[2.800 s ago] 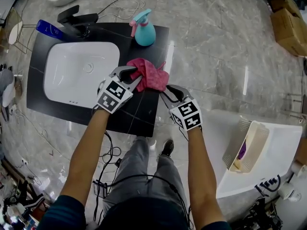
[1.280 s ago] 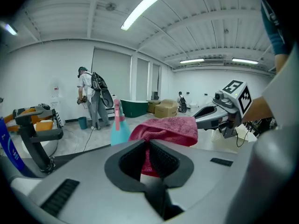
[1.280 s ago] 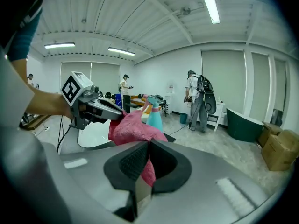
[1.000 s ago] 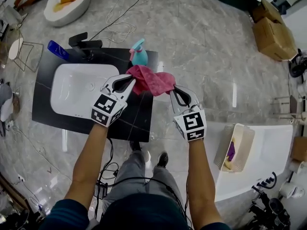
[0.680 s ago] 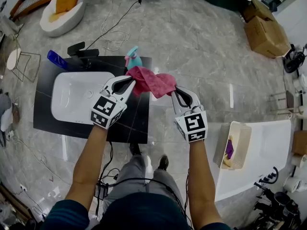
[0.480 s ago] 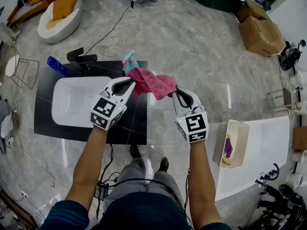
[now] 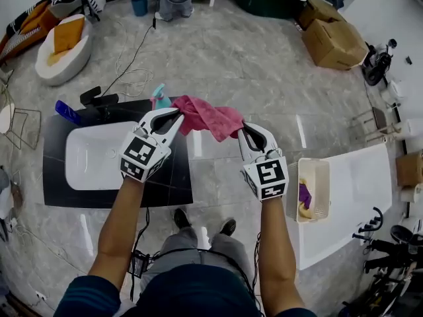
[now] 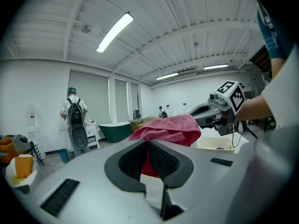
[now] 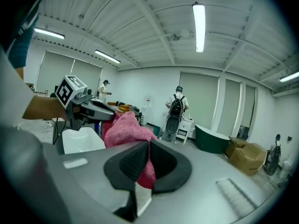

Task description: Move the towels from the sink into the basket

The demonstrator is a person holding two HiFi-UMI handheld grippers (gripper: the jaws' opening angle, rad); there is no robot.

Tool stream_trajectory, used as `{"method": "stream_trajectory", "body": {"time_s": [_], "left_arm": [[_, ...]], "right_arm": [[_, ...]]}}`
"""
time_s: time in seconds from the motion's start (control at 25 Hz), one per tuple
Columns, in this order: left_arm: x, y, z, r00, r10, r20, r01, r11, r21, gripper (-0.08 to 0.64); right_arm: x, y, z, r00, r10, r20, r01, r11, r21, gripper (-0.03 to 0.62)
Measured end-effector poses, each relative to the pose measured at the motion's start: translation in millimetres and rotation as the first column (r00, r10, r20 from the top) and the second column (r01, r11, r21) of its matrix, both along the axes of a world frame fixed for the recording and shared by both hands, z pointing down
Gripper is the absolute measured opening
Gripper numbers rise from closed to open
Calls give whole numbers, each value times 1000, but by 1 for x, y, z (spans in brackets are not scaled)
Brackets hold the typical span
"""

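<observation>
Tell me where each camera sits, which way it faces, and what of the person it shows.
Head view: on the person's head, looking steeply down at sink, basket and floor; the left arm, right arm, left gripper and right gripper show.
Left gripper view: on the left gripper, looking along its jaws, shut on the pink towel, toward the right gripper and right arm.
Right gripper view: on the right gripper, looking along its jaws toward the left gripper and left arm.
Shared: all three show the pink towel.

Head view steeply downward, gripper views close, near level, all sharing towel [image 7: 209, 116]
</observation>
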State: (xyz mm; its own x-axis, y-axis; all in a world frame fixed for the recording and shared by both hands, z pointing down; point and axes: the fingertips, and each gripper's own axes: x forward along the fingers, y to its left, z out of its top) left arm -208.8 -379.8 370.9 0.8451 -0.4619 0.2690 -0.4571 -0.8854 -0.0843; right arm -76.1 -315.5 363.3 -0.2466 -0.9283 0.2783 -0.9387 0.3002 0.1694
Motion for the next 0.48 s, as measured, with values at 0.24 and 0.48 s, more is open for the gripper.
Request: {"method": "stream_trajectory", "body": {"time_s": [0.24, 0.48], "left_arm": [[52, 19, -31, 996, 84, -3, -84, 995, 49, 29], [111, 43, -53, 987, 164, -3, -163, 983, 85, 29]], "right_arm": [[48, 30, -29, 997, 76, -10, -76, 997, 32, 18], [107, 65, -47, 988, 152, -16, -151, 987, 55, 18]]}}
